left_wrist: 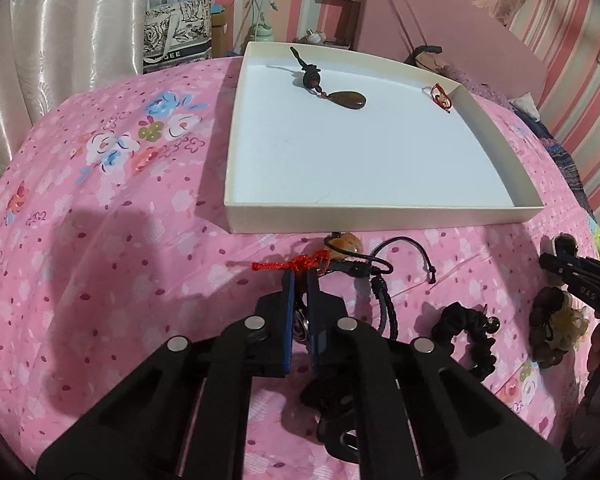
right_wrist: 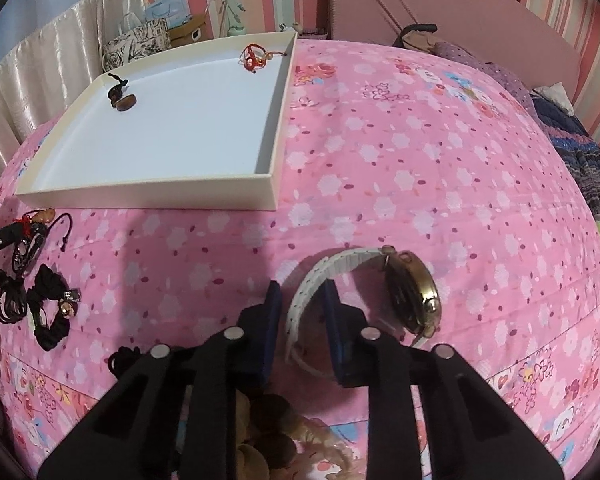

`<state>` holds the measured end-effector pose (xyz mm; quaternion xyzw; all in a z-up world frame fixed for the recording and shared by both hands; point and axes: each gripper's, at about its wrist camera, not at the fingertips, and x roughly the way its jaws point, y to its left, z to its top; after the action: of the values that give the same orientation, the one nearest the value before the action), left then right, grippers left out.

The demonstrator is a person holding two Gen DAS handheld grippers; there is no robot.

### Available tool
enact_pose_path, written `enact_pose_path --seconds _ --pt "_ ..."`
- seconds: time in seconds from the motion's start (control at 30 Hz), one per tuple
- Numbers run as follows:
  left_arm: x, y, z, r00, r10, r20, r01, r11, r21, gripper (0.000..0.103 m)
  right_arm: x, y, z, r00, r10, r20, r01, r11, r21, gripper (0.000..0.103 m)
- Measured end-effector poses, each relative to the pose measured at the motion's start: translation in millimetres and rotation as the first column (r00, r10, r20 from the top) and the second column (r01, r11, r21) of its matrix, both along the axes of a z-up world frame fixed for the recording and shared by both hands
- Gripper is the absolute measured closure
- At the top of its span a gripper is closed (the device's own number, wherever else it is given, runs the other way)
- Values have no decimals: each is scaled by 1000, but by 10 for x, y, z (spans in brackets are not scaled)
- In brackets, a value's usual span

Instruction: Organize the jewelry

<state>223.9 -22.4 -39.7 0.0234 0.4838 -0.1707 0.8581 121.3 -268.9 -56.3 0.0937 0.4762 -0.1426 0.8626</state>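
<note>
My left gripper (left_wrist: 300, 276) is squeezed tight on a little charm with a red knotted cord (left_wrist: 296, 263); the red cord pokes out past the tips, and I think I pinch it close to the knot so the charm will hang and not slip. It lies on the pink bed cover (left_wrist: 120, 240), just in front of the near wall of the white box (left_wrist: 380, 218), so the trip into the box should be short. My right gripper (right_wrist: 302, 300) has one blue pad (right_wrist: 274, 312) outside the white strap of the watch (right_wrist: 414, 296) and the other pad inside the loop. The pads are close to the strap, but I cannot tell if they press it yet. I go for the strap because it is thin and soft, while the gold watch face is round and slippery. The watch stands on its side on the bed, to the right of the box and apart from it. Inside the box a brown teardrop pendant (left_wrist: 346, 100) sits near the far wall, and a red bracelet (left_wrist: 440, 96) sits in the far right corner. They are well apart, I think so the cords do not tangle. Still on the bed are a black braided cord (left_wrist: 384, 300), a black scrunchie (left_wrist: 470, 332) and a brown scrunchie (left_wrist: 552, 328), all waiting their turn.
</note>
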Motion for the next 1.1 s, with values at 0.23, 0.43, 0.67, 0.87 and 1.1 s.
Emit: enact_pose_path --seconds 0.23,0.43,0.67,0.87,1.1 --pt "50 153 5 999 33 -31 -35 996 -76 100 1 -5 -4 1000 -2 5 2 1000 8 81" --pt "77 268 1 997 57 -46 -63 990 -125 100 -1 -10 -7 1000 0 12 0 1000 15 81" --pt "66 336 68 997 77 -30 -81 985 -153 101 -16 -16 21 1000 -6 28 6 1000 4 91" --pt "5 294 175 997 70 13 -68 989 -132 102 -36 -23 156 997 -20 79 20 1000 -10 96" --pt "-73 171 453 994 48 96 -41 996 -75 102 -28 1 342 993 -8 120 10 1000 -17 96"
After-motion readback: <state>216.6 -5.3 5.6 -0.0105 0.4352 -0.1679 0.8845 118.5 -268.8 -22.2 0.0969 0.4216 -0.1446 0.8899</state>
